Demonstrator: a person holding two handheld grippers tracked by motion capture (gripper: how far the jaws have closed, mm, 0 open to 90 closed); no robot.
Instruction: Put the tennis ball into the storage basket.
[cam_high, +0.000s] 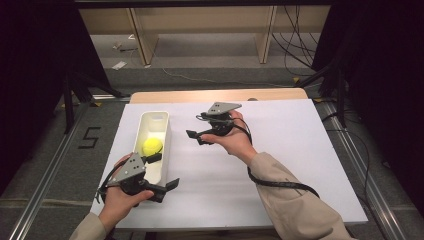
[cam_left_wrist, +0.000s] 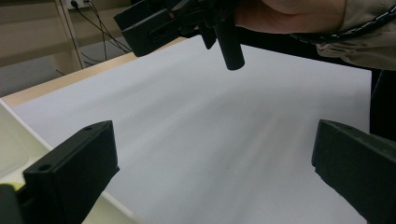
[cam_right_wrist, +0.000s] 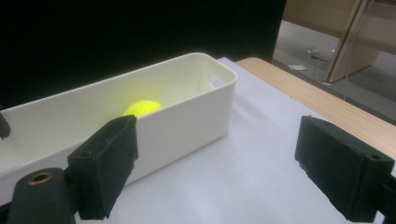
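A yellow ball lies inside a white bin that stands on the white sheet covering the table. In the right gripper view the ball shows just its top over the bin's near wall; the rest of it is hidden behind that wall, and the bin's left end is cut off by the frame edge.

The left gripper sits at the bin's near end, by its right side, its jaws spread wide with nothing between them. In its own view the two jaws frame bare sheet, and a corner of the bin shows at the left edge, mostly cut off.

The right gripper is held over the sheet to the right of the bin, apart from it, its jaws pointing toward the bin. They stand apart and empty. In the left gripper view it hangs at the top, partly cropped. The sleeve runs off the bottom edge.
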